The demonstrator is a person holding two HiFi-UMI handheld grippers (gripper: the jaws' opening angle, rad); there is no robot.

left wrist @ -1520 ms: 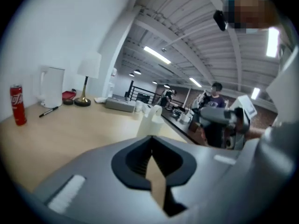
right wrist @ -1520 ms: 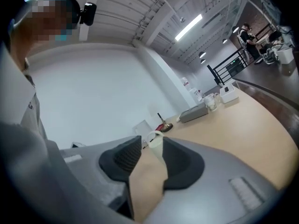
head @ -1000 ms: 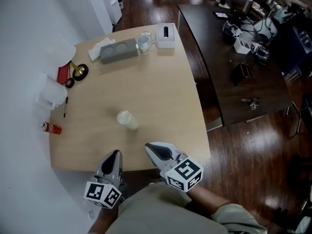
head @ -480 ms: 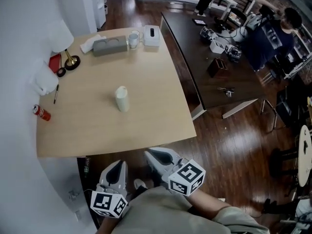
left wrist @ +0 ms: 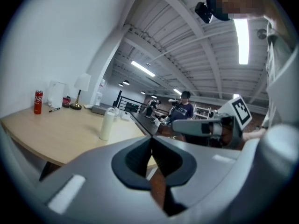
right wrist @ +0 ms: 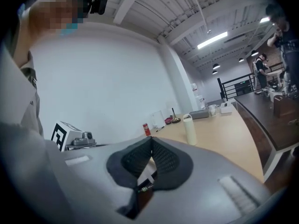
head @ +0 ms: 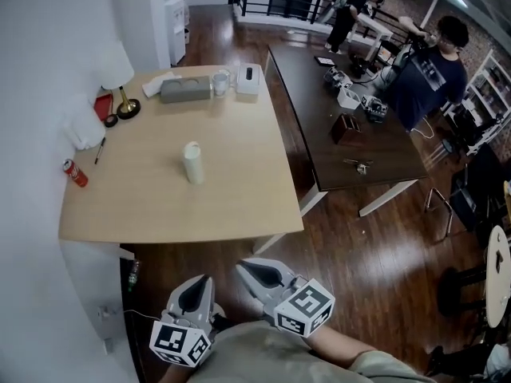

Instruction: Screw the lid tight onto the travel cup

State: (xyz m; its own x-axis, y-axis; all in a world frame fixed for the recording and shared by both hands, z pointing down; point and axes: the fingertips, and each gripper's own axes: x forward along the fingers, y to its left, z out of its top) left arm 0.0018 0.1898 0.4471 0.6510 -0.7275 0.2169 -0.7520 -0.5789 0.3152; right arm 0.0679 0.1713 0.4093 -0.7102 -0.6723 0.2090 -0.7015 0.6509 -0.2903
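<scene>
The pale cream travel cup stands upright with its lid on, near the middle of the light wooden table. It also shows in the left gripper view and the right gripper view. Both grippers are held close to my body over the dark wood floor, well short of the table's near edge. My left gripper is shut and holds nothing, its jaws meeting in its own view. My right gripper is also shut and empty.
A red can, a lamp, a grey box, a mug and a tissue box sit along the table's left and far edges. A dark table with gear stands to the right, a person beside it.
I have backed away from the table with both grippers; they were at its near edge and now hang over the floor. The cup has not moved.
</scene>
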